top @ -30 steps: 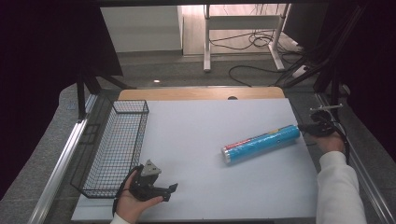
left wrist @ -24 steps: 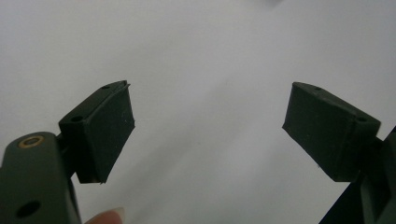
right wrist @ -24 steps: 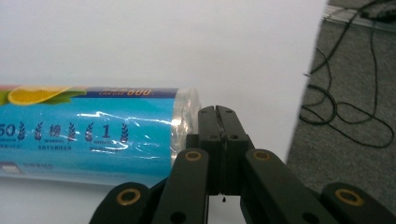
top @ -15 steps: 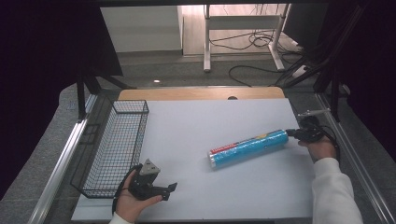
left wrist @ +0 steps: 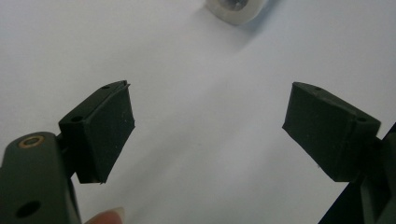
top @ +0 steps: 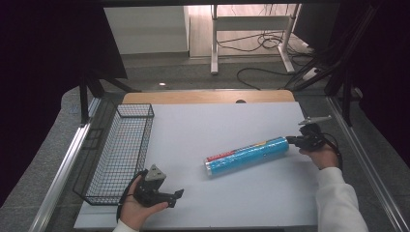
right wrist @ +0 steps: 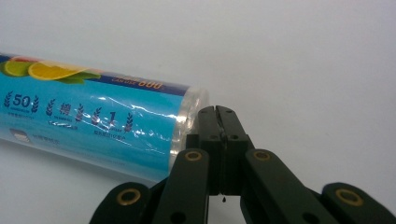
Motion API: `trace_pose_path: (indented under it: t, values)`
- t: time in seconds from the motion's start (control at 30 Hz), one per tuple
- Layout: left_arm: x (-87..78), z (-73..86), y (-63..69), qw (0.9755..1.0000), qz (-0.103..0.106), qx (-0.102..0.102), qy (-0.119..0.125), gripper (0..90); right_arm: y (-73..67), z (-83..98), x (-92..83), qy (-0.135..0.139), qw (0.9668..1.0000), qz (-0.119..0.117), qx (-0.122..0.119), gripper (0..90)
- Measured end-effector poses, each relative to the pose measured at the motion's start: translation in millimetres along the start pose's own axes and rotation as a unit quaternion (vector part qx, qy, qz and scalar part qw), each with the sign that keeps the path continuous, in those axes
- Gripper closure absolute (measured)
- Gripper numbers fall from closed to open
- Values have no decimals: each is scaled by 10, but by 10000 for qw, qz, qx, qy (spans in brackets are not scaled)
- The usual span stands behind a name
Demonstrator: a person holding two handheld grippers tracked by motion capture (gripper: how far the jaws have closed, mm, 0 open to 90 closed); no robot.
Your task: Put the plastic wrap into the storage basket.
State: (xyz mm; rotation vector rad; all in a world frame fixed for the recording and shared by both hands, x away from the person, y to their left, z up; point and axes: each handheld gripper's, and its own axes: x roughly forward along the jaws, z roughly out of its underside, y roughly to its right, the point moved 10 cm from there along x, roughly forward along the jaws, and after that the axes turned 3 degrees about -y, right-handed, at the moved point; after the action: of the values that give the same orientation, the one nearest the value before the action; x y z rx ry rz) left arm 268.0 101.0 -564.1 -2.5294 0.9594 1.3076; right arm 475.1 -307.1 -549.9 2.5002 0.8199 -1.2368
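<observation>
A blue plastic-wrapped roll (top: 246, 155) with fruit print lies on its side on the white table top (top: 217, 121), right of the middle. My right gripper (top: 290, 140) is shut, its tips against the roll's right end. In the right gripper view the two jaws are pressed together at the clear end of the roll (right wrist: 93, 126), with nothing between them at the right gripper (right wrist: 218, 112). My left gripper (top: 179, 193) rests in a hand at the front left, open and pointing right. Its pads (left wrist: 105, 126) stand wide apart over bare table, left gripper (left wrist: 208, 107). A pale round object (left wrist: 236, 8) shows far ahead.
A black wire basket (top: 121, 150) stands along the table's left edge, just behind my left hand. Metal rails run down both sides of the table. A wooden strip (top: 208, 96) borders the far edge.
The roll has slid left and toward the front across the table, with my right gripper following at its right end. My left gripper has stayed in place.
</observation>
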Motion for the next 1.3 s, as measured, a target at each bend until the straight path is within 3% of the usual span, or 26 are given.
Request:
trace_pose_path:
  t: [0.33, 0.83, 1.3]
  values:
    - [-7, 6, -25, 10000, 7, -41, 10, 156, -209, -145, 126, 131, 9998, -113, -98, 898]
    - [-12, 11, -37, 10000, 32, -48, -4, 155, -452, -164, 178, 334, 9991, -243, -134, 898]
    - [-11, 16, -58, 10000, 28, -63, -9, 154, -784, -241, 273, 273, 9982, -316, -438, 899]
